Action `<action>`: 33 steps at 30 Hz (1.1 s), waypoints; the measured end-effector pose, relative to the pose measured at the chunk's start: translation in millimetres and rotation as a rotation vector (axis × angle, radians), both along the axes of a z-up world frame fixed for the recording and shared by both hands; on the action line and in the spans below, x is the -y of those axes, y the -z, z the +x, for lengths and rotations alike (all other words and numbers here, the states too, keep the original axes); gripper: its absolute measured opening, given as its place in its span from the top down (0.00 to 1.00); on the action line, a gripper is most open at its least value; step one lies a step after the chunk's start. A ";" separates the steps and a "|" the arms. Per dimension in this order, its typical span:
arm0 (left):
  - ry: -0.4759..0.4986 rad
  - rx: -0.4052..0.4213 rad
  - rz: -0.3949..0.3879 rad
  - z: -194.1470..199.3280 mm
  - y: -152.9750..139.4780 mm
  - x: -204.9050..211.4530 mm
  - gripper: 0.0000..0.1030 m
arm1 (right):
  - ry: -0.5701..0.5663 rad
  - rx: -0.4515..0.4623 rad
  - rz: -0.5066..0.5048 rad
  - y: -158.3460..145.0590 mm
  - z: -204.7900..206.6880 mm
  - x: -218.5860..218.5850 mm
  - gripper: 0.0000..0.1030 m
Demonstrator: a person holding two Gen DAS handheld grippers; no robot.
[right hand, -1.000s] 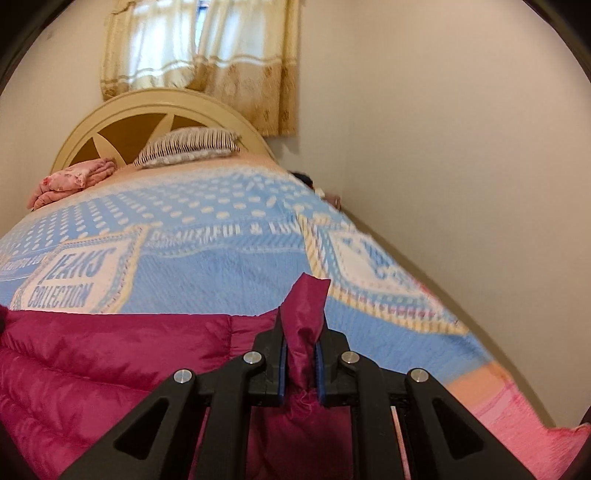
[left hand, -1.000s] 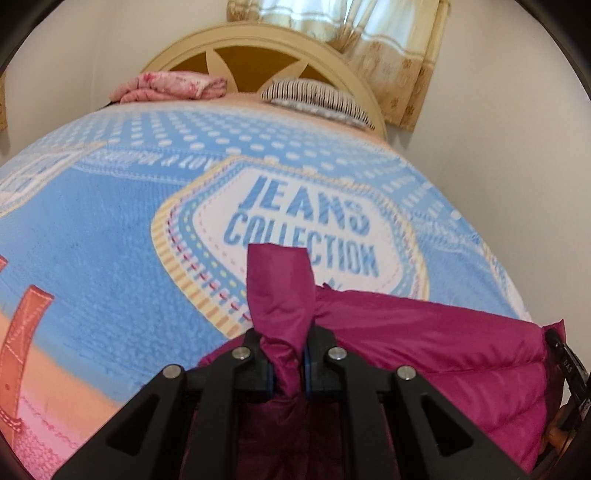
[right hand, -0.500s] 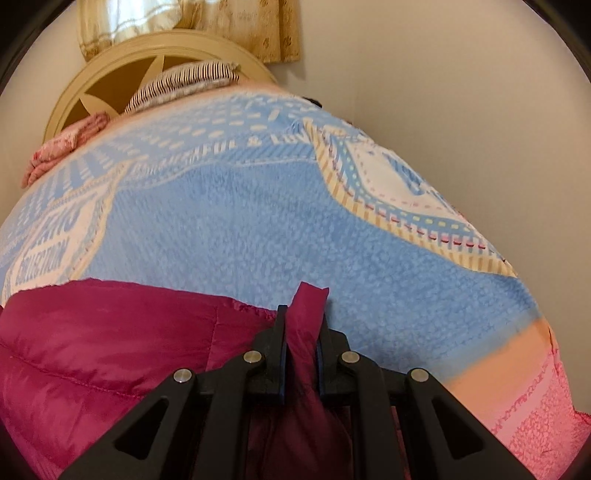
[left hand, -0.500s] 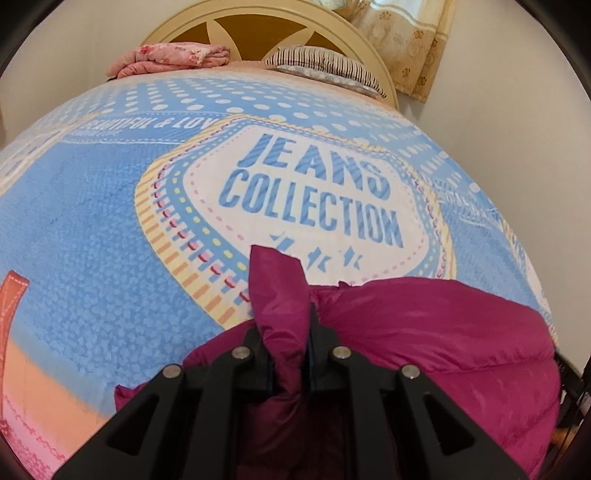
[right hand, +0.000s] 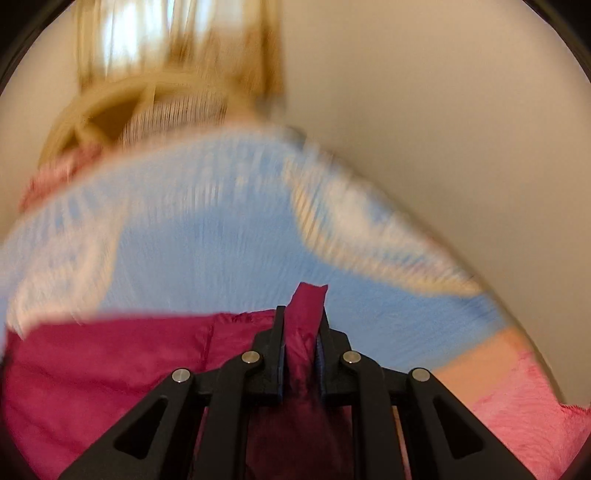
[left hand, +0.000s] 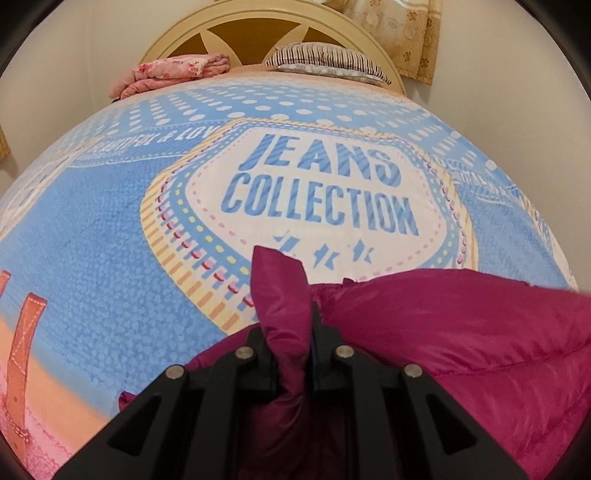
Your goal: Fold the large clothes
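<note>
A magenta quilted puffer jacket (left hand: 461,332) lies on the bed near the front edge. My left gripper (left hand: 291,332) is shut on a pinched fold of it, which sticks up between the fingers. The jacket body spreads to the right of that gripper. In the right wrist view, which is motion-blurred, my right gripper (right hand: 301,325) is shut on another fold of the same jacket (right hand: 110,369); the body spreads to its left.
The bed carries a blue "JEANS COLLECTION" blanket (left hand: 110,240). A folded pink blanket (left hand: 170,74) and a striped pillow (left hand: 325,62) lie by the cream headboard (left hand: 258,22). A wall (right hand: 443,129) runs along the bed's right side.
Both grippers have carried the jacket edge forward over the bed and tilted down toward the blanket. The right view is now blurred from fast motion. Both grips are unchanged.
</note>
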State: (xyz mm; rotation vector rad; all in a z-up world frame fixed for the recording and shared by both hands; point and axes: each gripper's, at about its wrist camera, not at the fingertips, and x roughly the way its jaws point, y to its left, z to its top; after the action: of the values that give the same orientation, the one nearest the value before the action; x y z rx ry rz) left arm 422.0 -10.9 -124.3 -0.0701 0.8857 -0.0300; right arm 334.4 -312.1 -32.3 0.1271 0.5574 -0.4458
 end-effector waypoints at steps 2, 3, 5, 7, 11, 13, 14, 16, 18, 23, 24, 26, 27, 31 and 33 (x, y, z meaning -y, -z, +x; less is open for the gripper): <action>0.000 0.000 0.015 0.0 0.1 1.5 0.84 | 0.013 -0.007 -0.085 -13.8 -12.4 -18.3 0.85; 0.000 0.000 0.021 0.0 0.0 2.2 0.84 | -0.005 -0.008 -0.103 -16.5 -15.4 -25.1 0.85; 0.000 0.001 0.029 -0.4 0.2 2.8 0.84 | -0.040 -0.003 -0.148 -20.8 -21.9 -39.3 0.85; 0.001 0.001 0.035 -0.6 0.1 3.2 0.84 | -0.011 -0.020 -0.175 -19.8 -20.2 -39.7 0.85; 0.000 0.003 0.059 -0.4 -0.1 6.6 0.84 | -0.035 -0.007 -0.097 -26.6 -20.2 -35.8 0.85; -0.002 0.003 0.065 -0.1 0.0 7.5 0.84 | -0.209 -0.073 -0.056 -18.5 -6.1 -61.3 0.85; -0.002 0.004 0.067 -0.3 -0.2 7.6 0.84 | -0.279 -0.114 -0.056 -11.8 2.7 -77.5 0.85; -0.002 0.005 0.058 -0.5 -0.3 6.4 0.84 | -0.343 -0.145 -0.031 -0.8 13.9 -95.8 0.85; -0.002 0.005 0.032 -0.6 -0.2 2.5 0.84 | -0.351 -0.180 0.015 17.1 27.9 -104.1 0.85; -0.004 0.003 0.012 0.0 -0.1 1.3 0.84 | -0.364 -0.235 0.115 50.3 39.2 -92.8 0.85; -0.003 0.003 0.010 -0.2 -0.2 0.1 0.84 | -0.367 -0.232 0.135 52.4 40.0 -89.7 0.85; 0.001 0.002 -0.021 -0.2 -0.1 -2.6 0.84 | -0.369 -0.232 0.175 56.0 39.6 -82.9 0.85; 0.003 -0.001 -0.043 -0.7 -0.1 -5.1 0.84 | -0.370 -0.230 0.180 57.6 39.8 -83.2 0.85; 0.061 -0.051 -0.241 -7.7 -4.8 -33.5 0.77 | -0.374 -0.223 0.208 58.8 38.5 -80.5 0.85; 0.074 -0.076 -0.363 -20.0 -10.5 -56.8 0.60 | -0.376 -0.220 0.219 58.7 38.0 -78.6 0.85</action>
State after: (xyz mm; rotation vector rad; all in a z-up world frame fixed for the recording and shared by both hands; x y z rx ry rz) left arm 402.0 45.9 -113.8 -0.3796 0.9503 -0.2585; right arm 372.4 -233.5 -91.0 0.1800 0.8276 -0.0301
